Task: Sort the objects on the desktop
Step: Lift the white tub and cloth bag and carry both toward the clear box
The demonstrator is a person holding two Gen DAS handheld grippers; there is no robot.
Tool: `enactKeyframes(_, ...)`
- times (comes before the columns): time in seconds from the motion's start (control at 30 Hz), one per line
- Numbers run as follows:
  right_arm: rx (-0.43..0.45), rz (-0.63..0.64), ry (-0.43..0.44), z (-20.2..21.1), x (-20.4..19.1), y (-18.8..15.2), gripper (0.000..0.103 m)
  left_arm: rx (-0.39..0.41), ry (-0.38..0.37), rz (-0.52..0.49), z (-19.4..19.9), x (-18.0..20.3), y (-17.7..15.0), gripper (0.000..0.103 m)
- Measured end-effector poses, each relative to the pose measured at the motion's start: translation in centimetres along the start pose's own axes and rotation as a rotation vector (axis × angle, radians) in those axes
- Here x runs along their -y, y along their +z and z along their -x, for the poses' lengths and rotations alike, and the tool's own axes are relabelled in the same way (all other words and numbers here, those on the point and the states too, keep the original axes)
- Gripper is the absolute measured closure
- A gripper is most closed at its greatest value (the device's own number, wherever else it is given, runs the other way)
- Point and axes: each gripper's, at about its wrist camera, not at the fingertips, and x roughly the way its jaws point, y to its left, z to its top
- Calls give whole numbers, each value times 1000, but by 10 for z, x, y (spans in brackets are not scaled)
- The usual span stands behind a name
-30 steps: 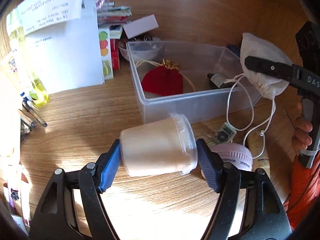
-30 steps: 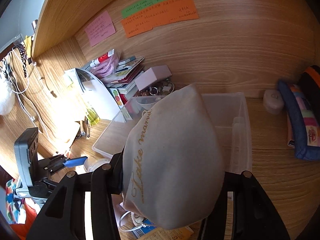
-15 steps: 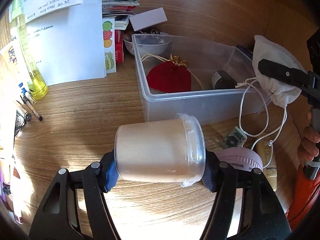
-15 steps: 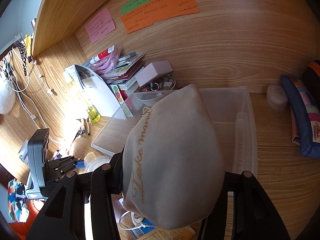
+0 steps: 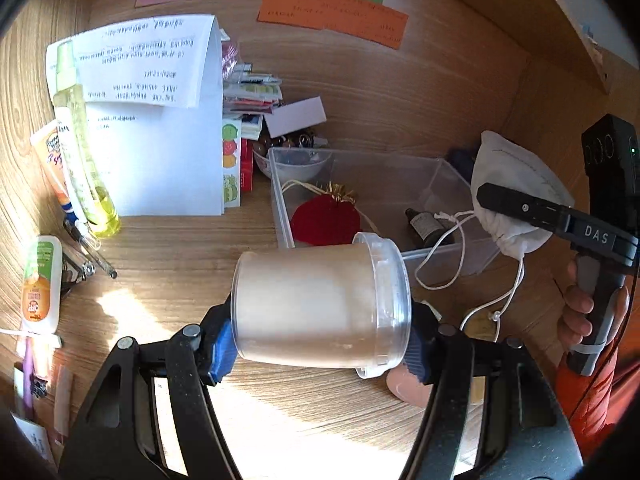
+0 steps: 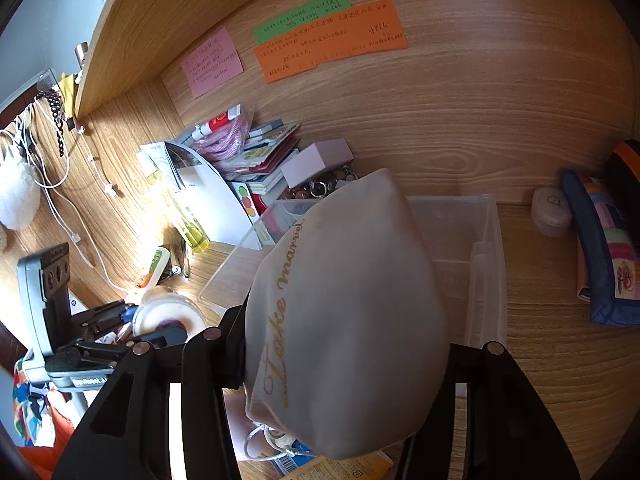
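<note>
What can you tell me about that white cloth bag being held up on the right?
The white drawstring pouch is soft, off-white fabric, bulging as if filled, with gold script lettering down one side. The right gripper is shut on it, holding it in the air above the near end of the clear plastic bin. Its gathered neck points down, and a white cord dangles from it in loops.

Frosted lidded jar (image 5: 320, 306) sideways, lifted; white drawstring pouch (image 6: 346, 316) above clear bin (image 5: 452, 184) holding red pouch (image 5: 324, 220), dropper bottle (image 5: 424, 224).
</note>
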Motion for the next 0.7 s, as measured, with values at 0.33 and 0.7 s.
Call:
enactKeyframes(0.33, 66, 44, -43, 20, -12, 26, 56, 46, -76, -13, 7, 12, 58, 37)
enactKeyframes(0.7, 13, 60, -121, -14, 1, 42, 56, -26, -63, -45, -47, 30, 87, 37)
